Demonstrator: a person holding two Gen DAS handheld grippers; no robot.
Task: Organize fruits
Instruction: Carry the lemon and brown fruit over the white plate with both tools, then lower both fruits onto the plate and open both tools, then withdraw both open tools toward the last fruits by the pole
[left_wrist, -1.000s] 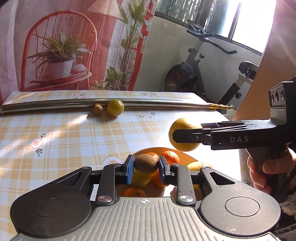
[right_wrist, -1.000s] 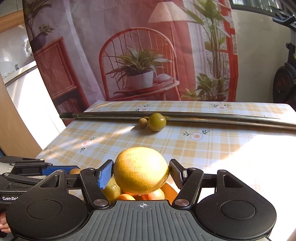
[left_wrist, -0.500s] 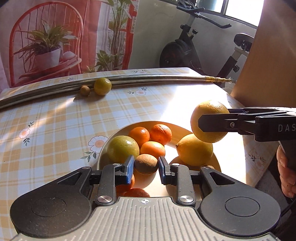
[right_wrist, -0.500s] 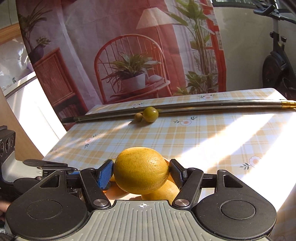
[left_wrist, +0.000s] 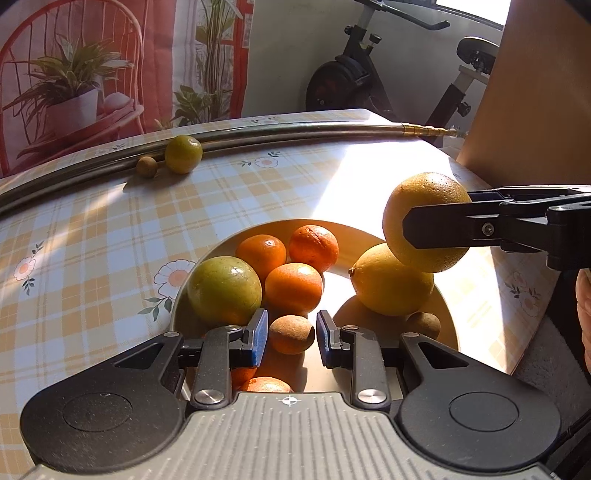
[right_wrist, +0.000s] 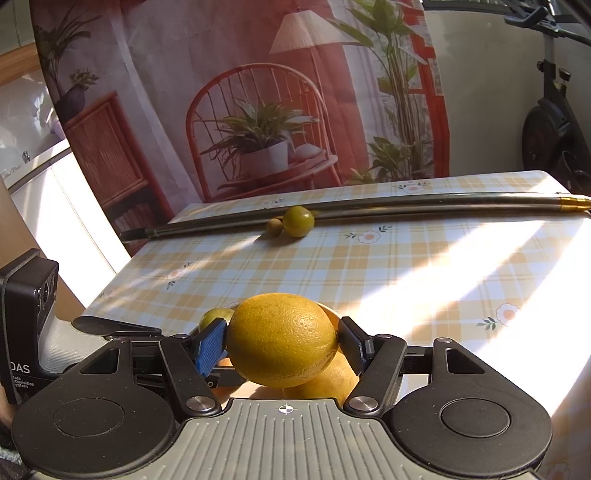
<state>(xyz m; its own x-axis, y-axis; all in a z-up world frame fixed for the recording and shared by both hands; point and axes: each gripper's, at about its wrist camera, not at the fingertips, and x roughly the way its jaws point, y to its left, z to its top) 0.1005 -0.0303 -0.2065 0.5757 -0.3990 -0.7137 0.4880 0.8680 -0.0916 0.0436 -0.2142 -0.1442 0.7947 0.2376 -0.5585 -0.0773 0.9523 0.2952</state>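
the left gripper (left_wrist: 289, 334) has let go of the small brown fruit (left_wrist: 291, 333): a second ago its jaws pinched it up in the air, half a second ago they held it low over the bowl (left_wrist: 448, 314), and now they stand apart with a clear gap on each side of the fruit, which sits among the others in the bowl. that reads as one more piece delivered (the release looks complete, though the jaws have not yet pulled back).

the right gripper (right_wrist: 282, 341) remains clamped on the large yellow orange (right_wrist: 282, 339), jaws pressed to both sides of it. over the same second it has come in from above the bowl's far side and dropped; the left wrist view now shows the orange just above, perhaps touching, the lemon (left_wrist: 391, 282) near the bowl's right rim. my judgement is that its release comes next, and it may roll off the lemon when let go.

in the bowl lie a green citrus (left_wrist: 224, 290), three small oranges (left_wrist: 293, 288) and another brown fruit (left_wrist: 423, 325). unchanged across the frames: a green fruit (left_wrist: 183, 154) and a tiny brown one (left_wrist: 147, 167) rest against the metal rod (left_wrist: 295, 130) at the far side of the surface (left_wrist: 92, 236), still to be collected.
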